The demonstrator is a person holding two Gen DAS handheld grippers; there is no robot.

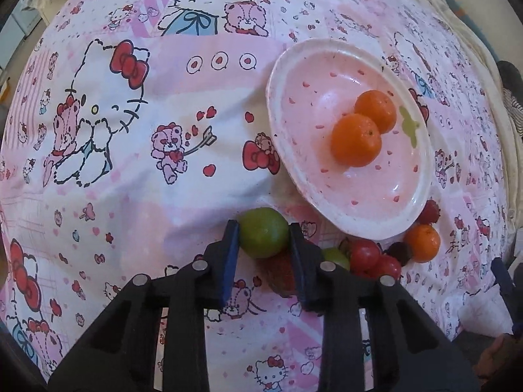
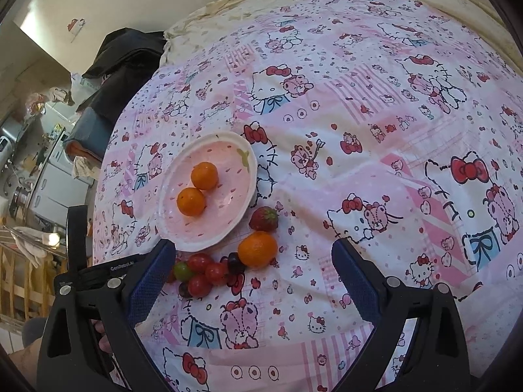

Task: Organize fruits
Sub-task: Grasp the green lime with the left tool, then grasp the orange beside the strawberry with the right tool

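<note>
My left gripper has its blue pads closed on a round green fruit; my right gripper hangs wide, empty. Beyond, loose cherry tomatoes, one orange and a strawberry wait beside the pink strawberry-print plate, holding two oranges

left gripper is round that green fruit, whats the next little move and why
Probably lift it straight up, then carry it over the pink plate. The left gripper has its blue pads against both sides of the green fruit, so the grip looks made. Two oranges already lie in the plate, while a third orange, cherry tomatoes and a strawberry wait on the sheet beside it.
</note>
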